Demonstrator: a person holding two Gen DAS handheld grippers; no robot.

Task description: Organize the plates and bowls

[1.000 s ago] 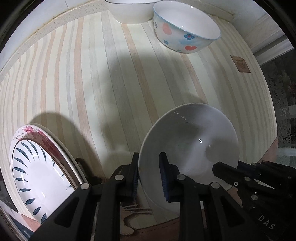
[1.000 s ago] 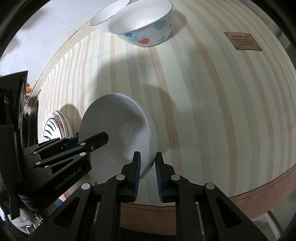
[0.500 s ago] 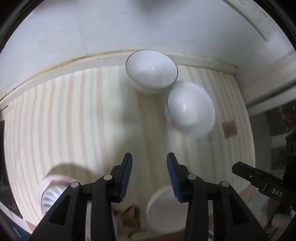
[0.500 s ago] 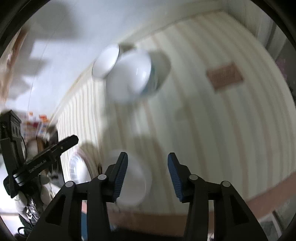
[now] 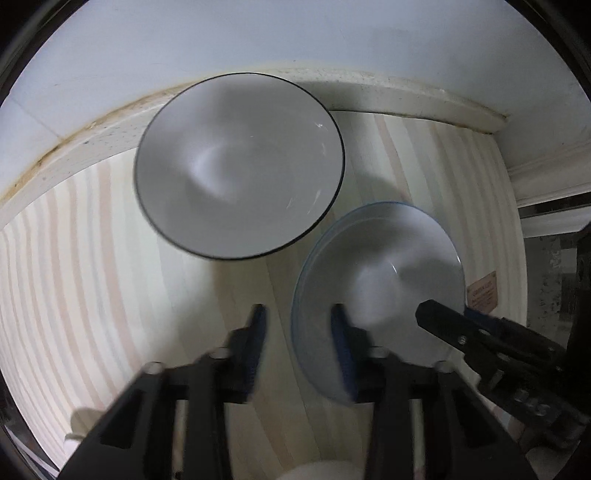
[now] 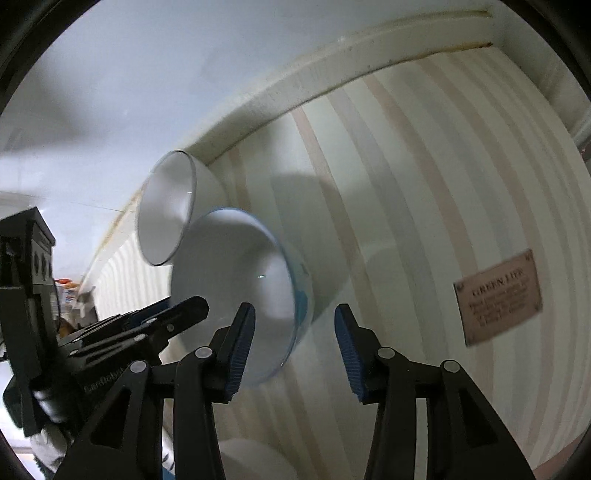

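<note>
Striped tabletop (image 5: 110, 280), white wall (image 5: 295, 33), two bowls (image 5: 240, 166)

1. We take this for a home kitchen or dining spot: a striped tablecloth (image 5: 92, 258) pushed against a white wall (image 5: 295, 33).
2. Two bowls (image 5: 240, 166) stand on it, household clutter (image 6: 70, 295) behind.

Two bowls crowd the table's (image 5: 92, 277) far corner: the black-rimmed bowl (image 5: 240, 166) against the wall ledge (image 5: 406, 99), the blue-rimmed bowl (image 5: 376, 284) just beside it. Striped cloth lies bare left of both and right toward the label (image 6: 498, 301).
</note>
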